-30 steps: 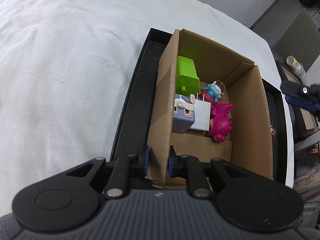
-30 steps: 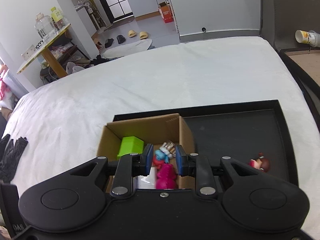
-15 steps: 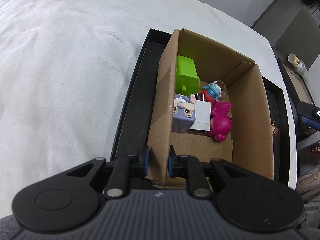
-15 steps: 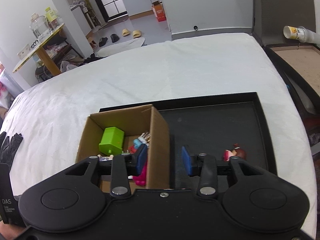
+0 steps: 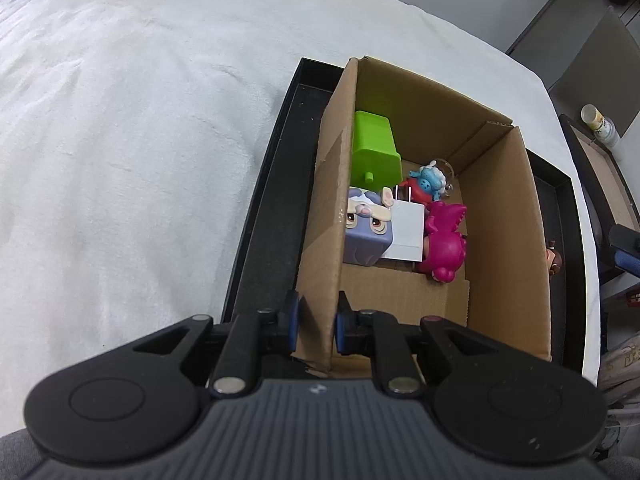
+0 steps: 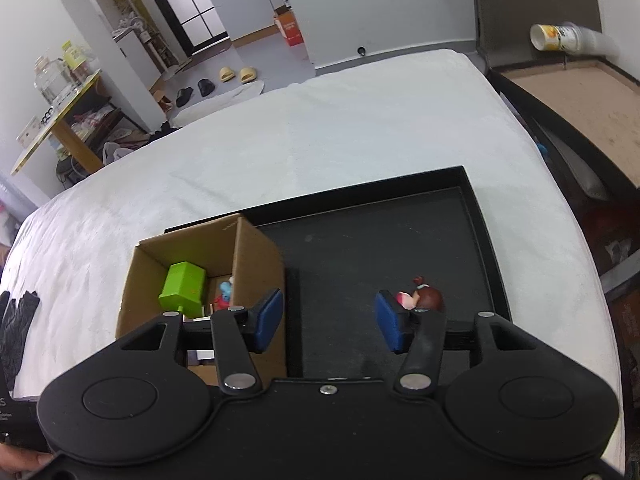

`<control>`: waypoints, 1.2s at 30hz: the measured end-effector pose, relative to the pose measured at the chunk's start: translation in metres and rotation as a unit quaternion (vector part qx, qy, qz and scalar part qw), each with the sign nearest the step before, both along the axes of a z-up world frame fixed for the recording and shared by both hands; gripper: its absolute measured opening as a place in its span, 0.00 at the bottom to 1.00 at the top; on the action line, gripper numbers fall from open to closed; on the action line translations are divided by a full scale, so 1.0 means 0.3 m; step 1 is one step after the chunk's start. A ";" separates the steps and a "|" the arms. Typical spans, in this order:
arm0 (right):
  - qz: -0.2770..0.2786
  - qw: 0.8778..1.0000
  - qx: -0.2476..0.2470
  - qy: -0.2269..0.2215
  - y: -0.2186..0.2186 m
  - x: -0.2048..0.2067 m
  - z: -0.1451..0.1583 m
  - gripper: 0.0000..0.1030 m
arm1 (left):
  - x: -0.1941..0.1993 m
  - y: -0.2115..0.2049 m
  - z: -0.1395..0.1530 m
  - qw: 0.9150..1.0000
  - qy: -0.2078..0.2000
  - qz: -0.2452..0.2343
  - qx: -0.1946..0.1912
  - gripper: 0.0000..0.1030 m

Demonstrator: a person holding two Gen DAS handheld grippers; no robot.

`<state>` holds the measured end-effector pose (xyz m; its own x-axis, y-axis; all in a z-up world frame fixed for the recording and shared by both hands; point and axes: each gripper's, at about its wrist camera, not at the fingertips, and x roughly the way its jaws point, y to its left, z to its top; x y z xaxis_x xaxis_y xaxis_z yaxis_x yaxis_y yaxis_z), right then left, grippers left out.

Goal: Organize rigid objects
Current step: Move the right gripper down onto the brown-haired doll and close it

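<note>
The left claw (image 5: 316, 322) pinches the cardboard box (image 5: 504, 216) wall, while the right claw (image 6: 329, 318) hangs spread wide above the black tray (image 6: 360, 248) — the brown-haired figurine (image 6: 424, 299) just beyond its right fingertip.

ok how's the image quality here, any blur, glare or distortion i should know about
Left wrist view: sharp, even soft light, no glare; fisheye bends the cardboard box walls and black tray edge, and the toys inside are clear. Right wrist view: also sharp, strong barrel distortion curving the white bedcover; the small doll is partly hidden behind the right hand-held gripper.
</note>
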<state>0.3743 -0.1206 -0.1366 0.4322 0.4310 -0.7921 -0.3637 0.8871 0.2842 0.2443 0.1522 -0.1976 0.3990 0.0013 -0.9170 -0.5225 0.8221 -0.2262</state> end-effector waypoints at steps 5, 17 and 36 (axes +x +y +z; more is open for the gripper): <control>-0.019 1.000 0.003 0.010 -0.049 0.032 -0.036 0.57 | 0.000 0.002 -0.001 1.000 0.001 0.002 0.001 0.15; -0.072 0.997 -0.014 0.016 -0.098 0.092 -0.196 0.78 | 0.005 0.010 -0.006 1.000 0.002 -0.001 -0.001 0.15; -0.055 0.995 -0.079 0.017 -0.014 0.159 -0.339 0.78 | 0.022 0.002 -0.017 1.000 0.010 0.003 0.003 0.15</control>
